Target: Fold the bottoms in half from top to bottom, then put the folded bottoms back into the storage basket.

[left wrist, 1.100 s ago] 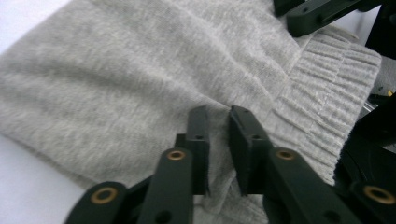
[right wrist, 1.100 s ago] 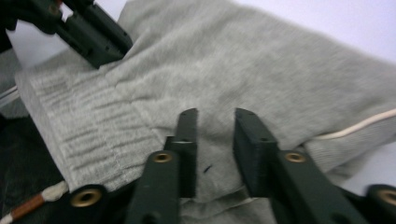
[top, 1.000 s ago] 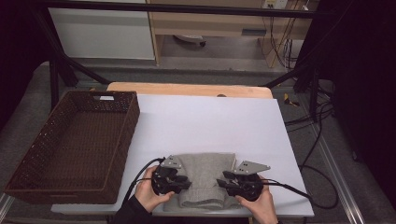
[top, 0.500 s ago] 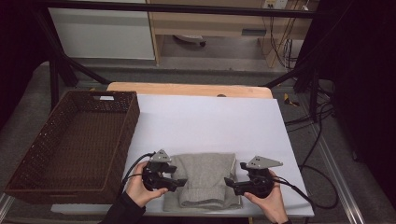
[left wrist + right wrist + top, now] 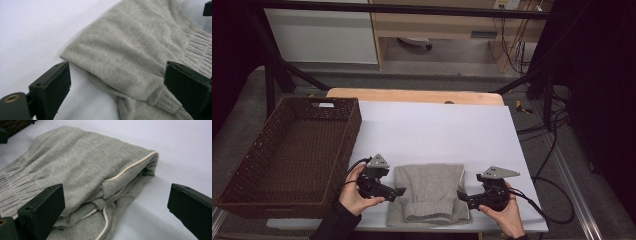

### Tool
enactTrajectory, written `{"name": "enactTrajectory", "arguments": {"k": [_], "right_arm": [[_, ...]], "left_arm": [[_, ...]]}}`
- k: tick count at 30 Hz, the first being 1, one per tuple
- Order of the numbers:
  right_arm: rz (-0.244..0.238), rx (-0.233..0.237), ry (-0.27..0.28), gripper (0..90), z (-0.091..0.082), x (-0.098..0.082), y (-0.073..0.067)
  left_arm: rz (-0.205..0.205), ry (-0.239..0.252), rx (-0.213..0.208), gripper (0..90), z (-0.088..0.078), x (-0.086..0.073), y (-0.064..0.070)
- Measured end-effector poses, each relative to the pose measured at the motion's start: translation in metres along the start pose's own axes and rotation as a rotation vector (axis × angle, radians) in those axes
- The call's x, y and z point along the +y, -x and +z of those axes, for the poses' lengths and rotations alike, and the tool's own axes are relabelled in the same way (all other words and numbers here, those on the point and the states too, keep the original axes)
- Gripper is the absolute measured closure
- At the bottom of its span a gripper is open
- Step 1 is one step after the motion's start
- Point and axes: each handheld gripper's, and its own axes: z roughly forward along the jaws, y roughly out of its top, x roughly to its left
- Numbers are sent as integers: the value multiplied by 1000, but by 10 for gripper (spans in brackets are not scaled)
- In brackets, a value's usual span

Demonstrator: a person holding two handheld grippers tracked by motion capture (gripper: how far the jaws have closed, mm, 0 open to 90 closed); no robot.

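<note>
A folded grey sweat garment (image 5: pixel 429 192) lies near the front edge of the white table (image 5: pixel 437 130), ribbed hem toward the person. My left gripper (image 5: pixel 400 191) is just off its left side and my right gripper (image 5: pixel 460 196) just off its right, each pointing inward. Both have just been opening their jaws. In the left gripper view the jaws (image 5: pixel 120 92) stand wide, the garment's folded edge (image 5: pixel 130 50) lying between them untouched. In the right gripper view the open jaws (image 5: pixel 116 207) frame the garment's corner (image 5: pixel 82 165) and its white cord (image 5: pixel 130 168).
A dark brown wicker basket (image 5: pixel 354 117) with nothing in it stands at the table's left side, close to my left hand. A wooden board edge (image 5: pixel 412 95) runs along the back. Cables trail from both grippers off the front corners.
Both grippers let go of the garment and opened. The left hand drew away leftward, the right hand rightward, from over the cloth to its sides. The garment stayed flat.
</note>
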Motion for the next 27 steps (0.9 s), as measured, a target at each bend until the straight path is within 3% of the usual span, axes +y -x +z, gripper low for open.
{"name": "enactTrajectory", "arguments": {"k": [9,27], "right_arm": [[-5,-15,-13,7,0,0,2],[-10,-18,-17,6,1,-1,1]], "left_arm": [[-26,7,1,53,-3,6,-11],[-81,8,54,57,15,15,-33]]}}
